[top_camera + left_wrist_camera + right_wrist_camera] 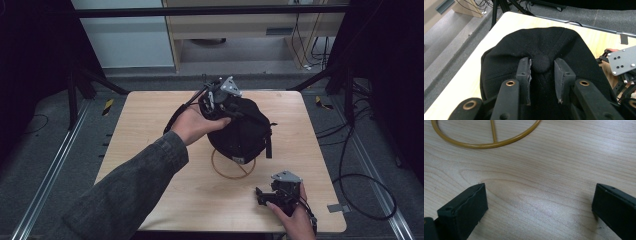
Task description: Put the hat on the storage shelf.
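A black cap (pixel 243 134) sits over a gold wire stand, whose ring base (pixel 231 175) lies on the wooden table (pixel 150 130). My left gripper (pixel 221 101) is on the cap's crown from the far left side. In the left gripper view its jaws (pixel 541 63) grip the cap (pixel 506 57) on either side of the top button (pixel 541 63). My right gripper (pixel 263 195) rests low at the table's front right, open. In the right gripper view nothing lies between its fingers (pixel 540 195), and the gold ring (pixel 486 145) is just ahead.
Bare wood lies to the left and front of the cap. Black frame legs, rails and cables (pixel 360 190) surround the table on the floor. The right gripper's grey plate (pixel 624 60) shows beyond the cap in the left gripper view.
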Demonstrator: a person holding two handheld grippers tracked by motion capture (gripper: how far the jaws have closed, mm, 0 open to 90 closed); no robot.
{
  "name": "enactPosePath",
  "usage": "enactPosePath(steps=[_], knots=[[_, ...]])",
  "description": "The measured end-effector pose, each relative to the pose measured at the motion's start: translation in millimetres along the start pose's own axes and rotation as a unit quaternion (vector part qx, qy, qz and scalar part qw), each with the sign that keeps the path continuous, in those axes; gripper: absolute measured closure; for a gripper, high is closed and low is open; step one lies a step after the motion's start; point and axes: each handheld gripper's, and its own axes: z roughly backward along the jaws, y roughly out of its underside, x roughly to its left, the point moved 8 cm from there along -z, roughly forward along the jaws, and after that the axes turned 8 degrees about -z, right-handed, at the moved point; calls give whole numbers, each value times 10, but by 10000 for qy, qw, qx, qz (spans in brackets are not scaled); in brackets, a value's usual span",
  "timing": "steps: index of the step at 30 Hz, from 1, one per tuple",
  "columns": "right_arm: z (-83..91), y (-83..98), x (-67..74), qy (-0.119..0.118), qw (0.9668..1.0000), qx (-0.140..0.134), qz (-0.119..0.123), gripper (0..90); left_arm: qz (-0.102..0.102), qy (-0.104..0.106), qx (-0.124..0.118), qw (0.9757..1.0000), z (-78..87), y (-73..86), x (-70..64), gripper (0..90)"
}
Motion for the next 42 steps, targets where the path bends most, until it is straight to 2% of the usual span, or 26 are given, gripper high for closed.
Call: enactPosePath(steps=[9,13,17,18,19,21,23,26,27,30,34,40,42], knots=[[0,0,0,0,10000,-1,-1,4,48,3,-50,10000,-20,49,-15,617],[0,0,0,-1,10000,1,-1,4,58,-54,-33,10000,-49,89,-29,483],[0,0,1,-2,10000,-2,-5,4,-27,-125,-55,9999,-62,99,-42,385],[0,0,1,-2,10000,-2,-5,4,-15,-119,-81,9999,-63,98,-50,385],[0,0,1,-1,10000,-1,-3,4,-10,-130,-98,9999,-61,95,-59,290],[0,0,0,0,10000,1,1,4,-48,-188,-137,9997,-46,88,-66,243],[0,0,0,1,10000,1,-2,4,-35,-188,-143,9997,-39,88,-71,182],[0,0,1,0,10000,0,-5,4,-21,-211,-178,9996,3,94,-84,141],[0,0,0,1,10000,-1,-2,4,41,-206,-194,9996,19,105,-91,101],[0,0,0,0,10000,-1,-1,4,71,-228,-206,9995,42,120,-98,89],[-1,-1,0,-1,10000,-7,6,4,164,-188,-337,9991,78,139,-138,75],[1,1,3,-1,10000,5,-11,4,185,-159,-430,9988,124,161,-209,69],[0,0,2,-3,10000,0,-5,4,167,-207,-463,9986,154,152,-218,69]])
